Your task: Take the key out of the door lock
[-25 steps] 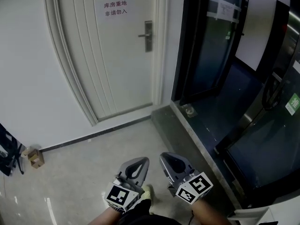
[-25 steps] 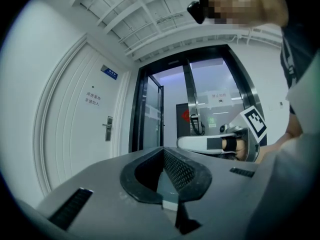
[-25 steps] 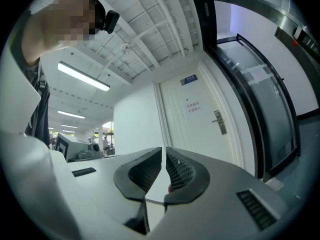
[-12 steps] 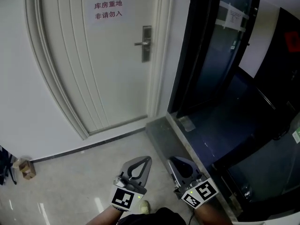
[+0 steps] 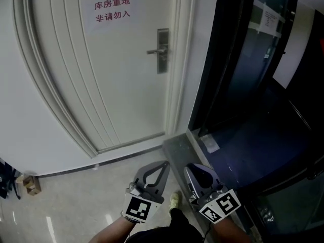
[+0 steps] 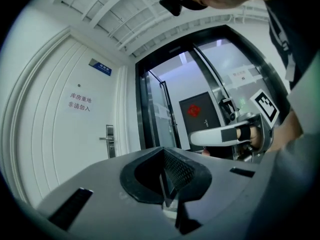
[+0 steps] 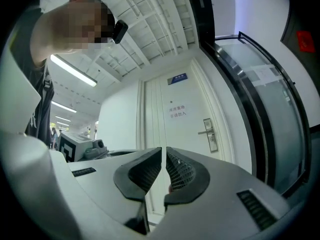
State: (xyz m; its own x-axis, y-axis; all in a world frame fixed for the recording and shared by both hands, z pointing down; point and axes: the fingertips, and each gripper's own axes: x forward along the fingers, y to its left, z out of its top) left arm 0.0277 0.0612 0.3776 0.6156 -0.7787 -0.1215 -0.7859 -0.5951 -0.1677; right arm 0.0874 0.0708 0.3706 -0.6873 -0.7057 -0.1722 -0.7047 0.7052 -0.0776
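A white door point(image 5: 116, 75) stands ahead with a metal lock plate point(image 5: 162, 50) and lever handle point(image 5: 154, 51) at its right side. From this distance I cannot make out a key in the lock. Both grippers are held low over the floor, well short of the door. My left gripper point(image 5: 164, 163) is shut with nothing in it, and my right gripper point(image 5: 188, 168) beside it is likewise shut and empty. The lock plate point(image 6: 110, 141) shows small beyond the left gripper point(image 6: 162, 153), and the lock plate point(image 7: 210, 134) shows small beyond the right gripper point(image 7: 164, 151).
A paper sign point(image 5: 112, 10) hangs on the door. Dark glass doors in a black frame point(image 5: 238, 59) stand to the right behind a grey stone threshold point(image 5: 178, 147). A small cardboard box point(image 5: 28, 184) sits on the floor at far left. A shoe point(image 5: 174, 200) shows between the grippers.
The view has come closer to the door, so the door and lock look larger. Both grippers stay shut and low, side by side.
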